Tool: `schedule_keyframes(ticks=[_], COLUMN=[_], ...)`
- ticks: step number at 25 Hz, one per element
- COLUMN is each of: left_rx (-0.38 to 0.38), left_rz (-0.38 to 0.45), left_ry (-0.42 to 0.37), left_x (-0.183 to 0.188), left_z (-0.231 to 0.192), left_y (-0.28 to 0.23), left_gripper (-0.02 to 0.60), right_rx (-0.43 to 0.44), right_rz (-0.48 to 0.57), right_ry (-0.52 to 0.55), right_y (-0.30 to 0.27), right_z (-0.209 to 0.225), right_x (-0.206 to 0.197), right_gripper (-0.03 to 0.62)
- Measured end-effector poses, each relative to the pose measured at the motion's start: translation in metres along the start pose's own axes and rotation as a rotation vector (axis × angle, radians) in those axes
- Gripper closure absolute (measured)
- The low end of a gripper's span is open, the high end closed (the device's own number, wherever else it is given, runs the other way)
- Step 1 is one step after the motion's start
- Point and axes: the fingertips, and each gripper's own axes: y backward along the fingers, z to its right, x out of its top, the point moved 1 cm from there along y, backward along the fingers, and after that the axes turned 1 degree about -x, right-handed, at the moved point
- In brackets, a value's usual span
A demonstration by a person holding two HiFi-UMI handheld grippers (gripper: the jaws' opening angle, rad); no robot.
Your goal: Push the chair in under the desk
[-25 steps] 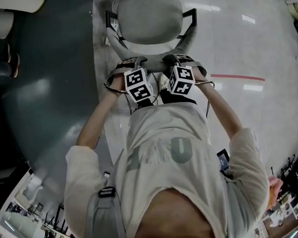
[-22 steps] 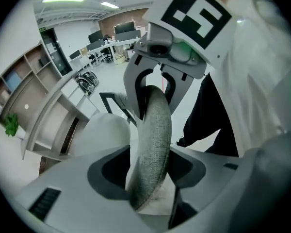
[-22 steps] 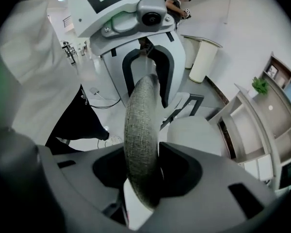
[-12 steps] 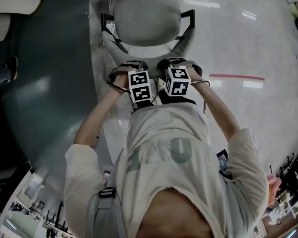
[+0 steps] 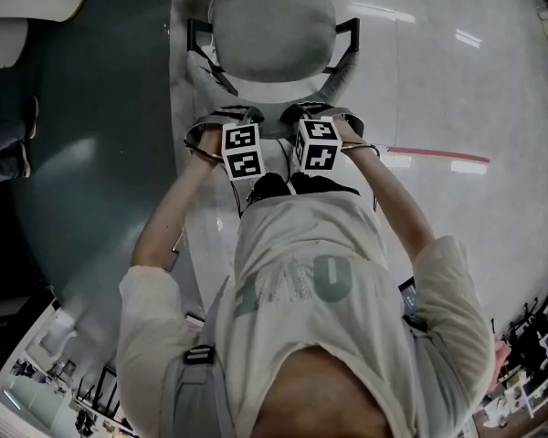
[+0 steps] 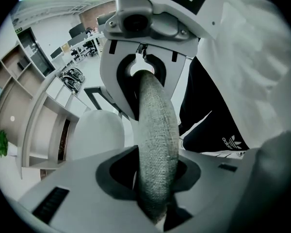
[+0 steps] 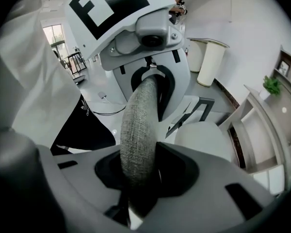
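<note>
An office chair with a grey seat (image 5: 272, 35) and black armrests stands in front of me in the head view. My left gripper (image 5: 226, 119) and right gripper (image 5: 323, 117) sit side by side on the top edge of its backrest (image 5: 274, 124). In the left gripper view the grey woven backrest edge (image 6: 155, 140) runs between the jaws of the left gripper (image 6: 153, 191), which have just been closing and now press on it. The right gripper (image 7: 138, 186) has closed the same way on the backrest edge (image 7: 138, 135).
A dark curved floor area (image 5: 91, 162) lies left of the chair, with a person's shoe (image 5: 26, 121) at its edge. A red line (image 5: 438, 156) crosses the glossy pale floor on the right. White shelving (image 6: 36, 130) stands beyond the seat. My legs are just behind the backrest.
Both grippers slid forward and down onto the backrest's top edge, their marker cubes drawing closer to the chair. The chair itself has hardly shifted.
</note>
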Motion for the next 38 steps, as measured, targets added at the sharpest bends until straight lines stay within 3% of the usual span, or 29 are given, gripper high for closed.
schedule_keyframes(ticks=[5, 16, 26, 31, 38], left_rx=[0.006, -0.007, 0.027, -0.006, -0.052], left_rz=[0.002, 0.005, 0.060, 0.113, 0.105], left_ry=[0.015, -0.013, -0.042, -0.043, -0.027], left_x=[0.006, -0.008, -0.011, -0.010, -0.017], left_z=[-0.022, -0.114, -0.208, -0.240, -0.296], left_y=[-0.003, 0.011, 0.021, 0.025, 0.037], left_gripper=[0.454, 0.456, 0.460, 0.460, 0.460], right_rx=[0.001, -0.003, 0.010, 0.029, 0.046], right_rz=[-0.002, 0.011, -0.026, -0.025, -0.028], right_ry=[0.017, 0.008, 0.001, -0.016, -0.058], right_y=[0.003, 0.010, 0.018, 0.023, 0.032], right_z=[0.022, 0.115, 0.208, 0.241, 0.297], right_x=[-0.008, 0.003, 0.002, -0.001, 0.007], right_gripper=[0.482, 0.487, 0.490, 0.490, 0.488])
